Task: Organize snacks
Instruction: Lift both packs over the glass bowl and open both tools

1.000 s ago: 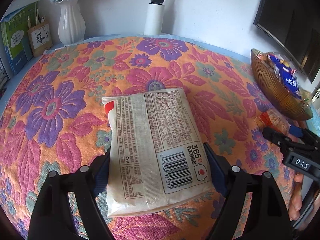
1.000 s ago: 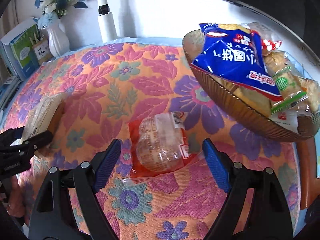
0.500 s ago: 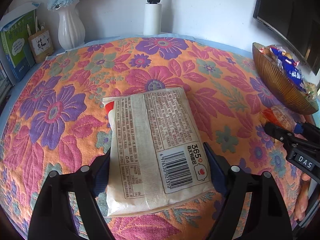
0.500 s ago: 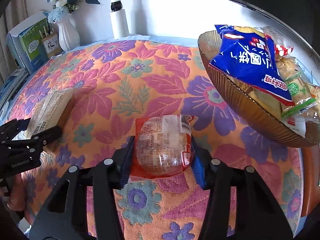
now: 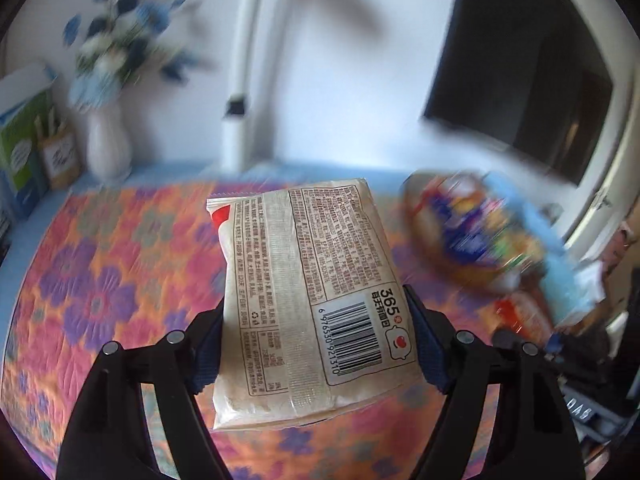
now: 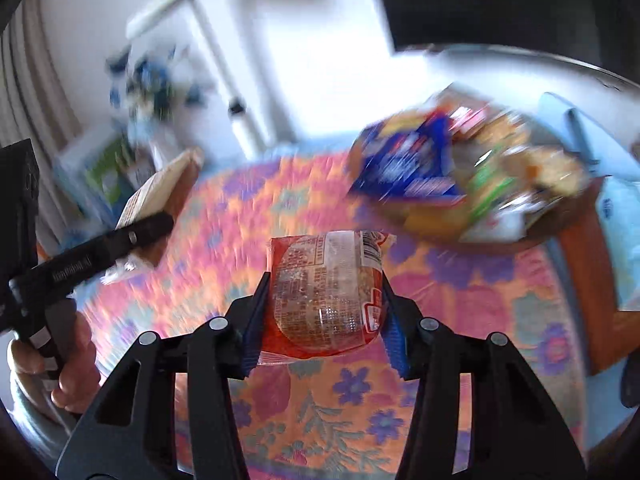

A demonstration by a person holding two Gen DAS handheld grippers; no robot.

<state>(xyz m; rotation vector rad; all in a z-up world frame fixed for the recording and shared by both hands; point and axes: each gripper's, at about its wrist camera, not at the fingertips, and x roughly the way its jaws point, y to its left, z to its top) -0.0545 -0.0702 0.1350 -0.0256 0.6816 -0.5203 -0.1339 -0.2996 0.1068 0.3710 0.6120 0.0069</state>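
A floral tablecloth (image 5: 100, 280) in orange, pink and purple covers the table. Against the white wall stand a white vase (image 5: 108, 146) of blue flowers, a green book (image 5: 20, 152) and a white lamp post (image 5: 240, 80). A dark screen (image 5: 520, 72) hangs at right.

A: Both views are bright, with daylight on the white wall (image 5: 340, 80). Everything far away is smeared by motion blur: the vase of flowers (image 5: 108, 120) at ten o'clock, the snack bowl (image 6: 460, 184) at two o'clock.

B: Only the held things stay sharp, the white packet (image 5: 308, 300) and the red bun packet (image 6: 326, 300). The fisheye bends the edges, and the corners are black.
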